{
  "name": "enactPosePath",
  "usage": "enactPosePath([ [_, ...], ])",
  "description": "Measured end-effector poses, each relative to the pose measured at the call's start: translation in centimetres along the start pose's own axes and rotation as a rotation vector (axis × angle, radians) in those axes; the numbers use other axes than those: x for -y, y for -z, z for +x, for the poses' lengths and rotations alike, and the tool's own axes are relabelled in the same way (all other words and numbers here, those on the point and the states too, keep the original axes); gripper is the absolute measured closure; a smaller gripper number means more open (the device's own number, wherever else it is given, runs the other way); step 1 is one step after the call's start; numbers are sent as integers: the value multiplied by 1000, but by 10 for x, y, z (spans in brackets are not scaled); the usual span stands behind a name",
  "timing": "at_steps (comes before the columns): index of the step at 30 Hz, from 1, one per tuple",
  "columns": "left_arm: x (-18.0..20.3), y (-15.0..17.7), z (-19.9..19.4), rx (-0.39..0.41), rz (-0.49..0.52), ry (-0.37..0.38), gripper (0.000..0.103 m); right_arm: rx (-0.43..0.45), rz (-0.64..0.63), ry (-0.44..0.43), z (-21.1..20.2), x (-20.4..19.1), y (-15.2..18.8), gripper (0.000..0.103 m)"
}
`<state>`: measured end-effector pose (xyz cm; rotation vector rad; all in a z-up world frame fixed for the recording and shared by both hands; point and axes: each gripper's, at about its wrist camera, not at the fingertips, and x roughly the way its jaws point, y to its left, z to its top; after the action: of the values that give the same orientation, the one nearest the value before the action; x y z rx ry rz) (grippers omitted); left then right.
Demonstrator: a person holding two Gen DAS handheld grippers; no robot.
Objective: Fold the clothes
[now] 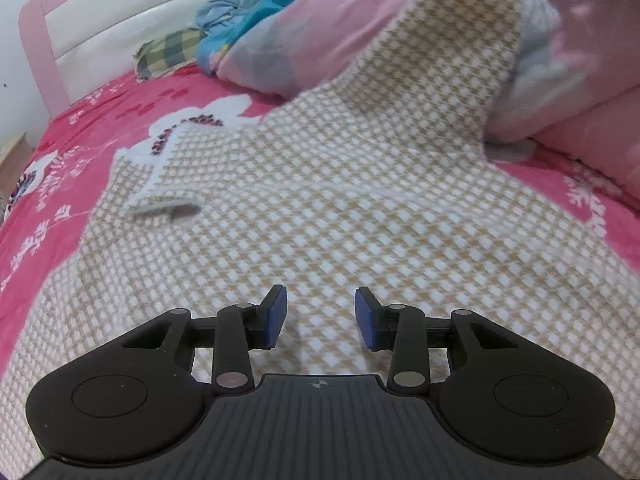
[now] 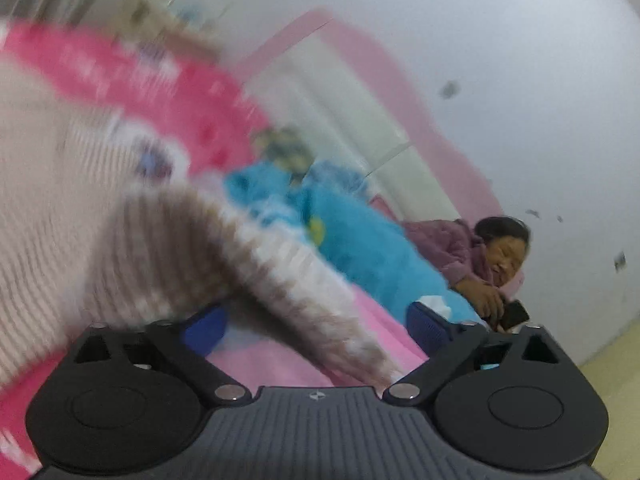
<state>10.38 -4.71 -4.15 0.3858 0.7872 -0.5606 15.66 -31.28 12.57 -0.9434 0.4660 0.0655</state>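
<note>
left gripper: your left gripper point(image 1: 321, 317) hangs over the lower middle of the sweater, pointing down at it. its blue pads point(image 1: 277, 316) stand apart with only flat knit showing between them; no fabric is pinched or lifted there.
right gripper: your right gripper point(image 2: 316, 326) has its fingers spread wide. a band of the sweater crosses the gap between the blue pads point(image 2: 426, 326) in the right wrist view, but the picture is heavily smeared, so you cannot tell whether either pad touches it. neither pad is seen pressing on it.
sweater: the beige and white checked sweater point(image 1: 320, 184) lies spread across the bed, filling most of the left wrist view. one part rises up and to the right, draped over the pink bedding point(image 1: 320, 24). a white ribbed edge point(image 1: 160, 204) lies folded over on the left side of the garment.
bed: the bright pink floral bedspread point(image 1: 80, 136) shows on both sides of the sweater. a white and pink headboard point(image 1: 100, 12) stands behind it.
other cloth: a blue garment point(image 1: 256, 4) and a green checked cloth point(image 1: 168, 52) are bunched near the headboard, apart from the sweater.
person: someone in a purple top point(image 2: 452, 244) lies at the far side of the bed in the right wrist view, a hand point(image 2: 484, 296) on a dark phone point(image 2: 516, 314).
</note>
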Motion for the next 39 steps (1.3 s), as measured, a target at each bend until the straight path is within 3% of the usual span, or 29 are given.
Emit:
enactPosePath([
  [1,3,1,0,-9,4,2,65,-16,-24,9,4,-1,-4,50],
  [2,7,3,0,-18,10,-2,66,-13,-25,33,0,1,-9,58],
  [3,11,5,0,-27,19,-5,66,-8,-28,55,-7,3,-15,75],
  [5,16,10,0,-39,29,-3,66,10,-38,93,-28,7,-28,78],
  [7,18,13,-1,-46,33,-3,65,23,-59,126,-51,9,-40,89],
  [10,16,14,-5,-42,29,-4,66,10,-127,117,-98,3,-54,93],
  [15,5,15,-15,-33,-16,-8,65,-37,-138,-117,-172,-22,-72,97],
  [17,1,15,-19,-31,-42,-9,65,-22,-178,-142,-190,-38,-74,99],
  [18,0,15,-22,-30,-54,-7,66,-9,-203,-131,-195,-46,-74,96],
  [20,-2,16,-28,-26,-73,2,65,10,-260,-71,-187,-55,-70,72],
  [21,-3,16,-30,-28,-78,5,65,16,-288,-35,-178,-58,-67,46],
  [22,-3,17,-32,-32,-79,5,65,19,-323,2,-165,-59,-63,29],
  [24,0,17,-36,-38,-75,7,65,3,-387,63,-130,-60,-55,22],
  [28,6,16,-44,-34,-61,17,65,-72,-393,123,-56,-50,-45,23],
  [29,8,17,-44,-33,-62,24,64,-95,-367,118,-41,-45,-44,24],
  [32,13,22,-37,-68,-87,52,63,-188,-347,86,-12,-37,-40,60],
  [33,14,24,-33,-84,-91,57,63,-216,-359,86,-6,-37,-39,87],
  [36,18,31,-23,-113,-96,62,63,-211,-298,35,-27,-33,-54,86],
  [39,11,35,-19,-112,-128,73,63,-121,-258,-22,-79,-41,-75,86],
])
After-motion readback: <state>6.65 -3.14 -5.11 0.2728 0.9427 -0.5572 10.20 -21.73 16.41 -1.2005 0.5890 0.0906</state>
